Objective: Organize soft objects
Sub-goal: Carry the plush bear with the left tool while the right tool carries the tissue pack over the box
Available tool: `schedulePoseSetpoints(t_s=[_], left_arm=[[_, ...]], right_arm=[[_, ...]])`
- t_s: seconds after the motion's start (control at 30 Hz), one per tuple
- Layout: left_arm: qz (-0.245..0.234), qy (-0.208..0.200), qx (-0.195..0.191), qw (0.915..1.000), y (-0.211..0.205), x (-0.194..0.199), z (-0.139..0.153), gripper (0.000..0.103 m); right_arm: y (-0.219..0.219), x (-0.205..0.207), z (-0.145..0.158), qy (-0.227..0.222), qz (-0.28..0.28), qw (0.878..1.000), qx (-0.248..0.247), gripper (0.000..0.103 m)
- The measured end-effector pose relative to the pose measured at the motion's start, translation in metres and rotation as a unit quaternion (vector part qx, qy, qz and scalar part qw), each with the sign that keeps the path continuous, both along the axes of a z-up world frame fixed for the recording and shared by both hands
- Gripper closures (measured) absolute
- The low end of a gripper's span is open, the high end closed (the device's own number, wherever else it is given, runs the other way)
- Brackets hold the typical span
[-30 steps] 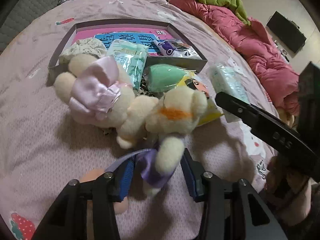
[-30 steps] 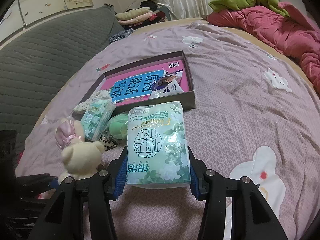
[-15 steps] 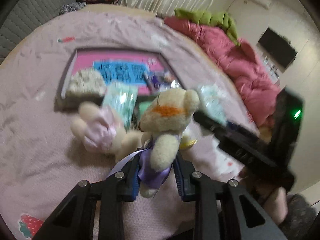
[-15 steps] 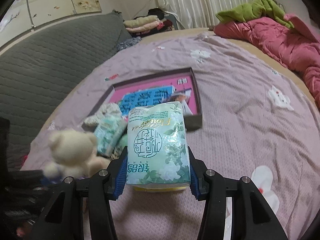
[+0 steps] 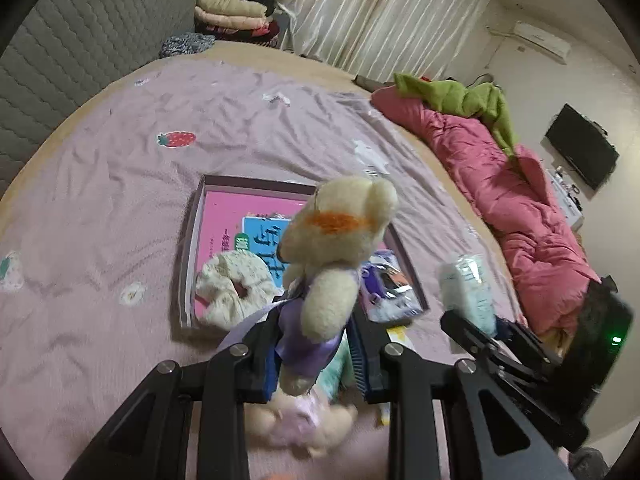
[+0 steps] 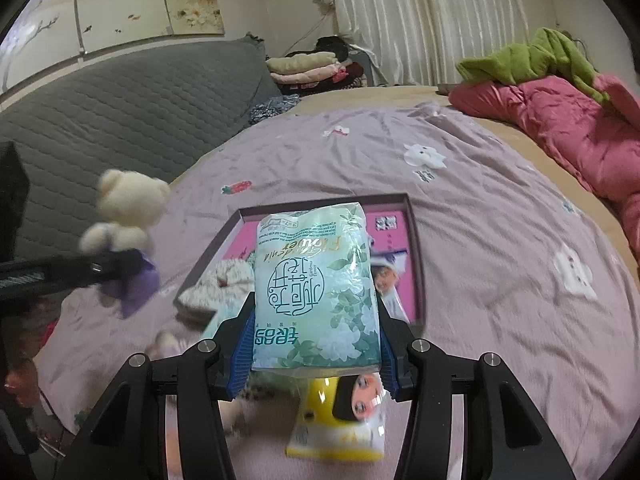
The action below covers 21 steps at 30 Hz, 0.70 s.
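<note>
Left gripper (image 5: pixel 314 354) clamped on cream bear (image 5: pixel 336 256) by purple skirt, held above box (image 5: pixel 188 264). Right gripper (image 6: pixel 314 354) clamped on tissue pack (image 6: pixel 316 288), also above box. Risk: bear hangs by loose fabric, could slip out mid-carry; both loads converging on box could collide.

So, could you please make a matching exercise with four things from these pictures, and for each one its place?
Things:
1. cream teddy bear
2. green tissue pack
3. cream scrunchie
4. yellow packet

Places:
A. lying inside the shallow box
B. clamped in the right hand-held gripper
C. lying on the bed sheet below the raised pack
D. clamped in the left hand-held gripper

Pairs: 1-D, 2-B, 3-A, 4-C
</note>
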<state>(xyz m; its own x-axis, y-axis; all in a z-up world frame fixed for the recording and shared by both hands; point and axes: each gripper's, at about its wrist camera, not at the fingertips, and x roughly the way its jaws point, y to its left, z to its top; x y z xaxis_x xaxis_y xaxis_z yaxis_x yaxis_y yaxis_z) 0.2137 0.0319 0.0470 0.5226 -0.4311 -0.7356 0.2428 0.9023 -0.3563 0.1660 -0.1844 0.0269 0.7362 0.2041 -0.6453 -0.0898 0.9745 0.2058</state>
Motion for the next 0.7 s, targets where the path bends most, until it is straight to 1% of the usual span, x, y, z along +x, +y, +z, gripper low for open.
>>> schedulePoseSetpoints(t_s=[0.17, 0.3, 0.37, 0.43, 0.57, 0.7], left_arm=[[0.011, 0.021, 0.018, 0.9996, -0.003, 0.034, -0.026, 0.073], [0.027, 0.053, 0.036, 0.9976, -0.002, 0.060, -0.057, 0.073], [0.033, 0.064, 0.036, 0.9967, 0.001, 0.069, -0.067, 0.073], [0.036, 0.069, 0.038, 0.9963, 0.001, 0.073, -0.072, 0.073], [0.036, 0.086, 0.062, 0.9937, -0.001, 0.080, -0.087, 0.073], [0.038, 0.095, 0.073, 0.9921, -0.001, 0.080, -0.096, 0.073]], right_arm=[[0.008, 0.035, -0.012, 0.023, 0.008, 1.000, -0.013, 0.050], [0.012, 0.058, -0.027, 0.044, 0.008, 0.999, -0.019, 0.050], [0.014, 0.070, -0.036, 0.056, 0.010, 0.998, -0.023, 0.050], [0.015, 0.077, -0.043, 0.066, 0.010, 0.997, -0.029, 0.050], [0.016, 0.087, -0.058, 0.084, 0.007, 0.996, -0.040, 0.050], [0.011, 0.089, -0.063, 0.085, -0.001, 0.995, -0.050, 0.050]])
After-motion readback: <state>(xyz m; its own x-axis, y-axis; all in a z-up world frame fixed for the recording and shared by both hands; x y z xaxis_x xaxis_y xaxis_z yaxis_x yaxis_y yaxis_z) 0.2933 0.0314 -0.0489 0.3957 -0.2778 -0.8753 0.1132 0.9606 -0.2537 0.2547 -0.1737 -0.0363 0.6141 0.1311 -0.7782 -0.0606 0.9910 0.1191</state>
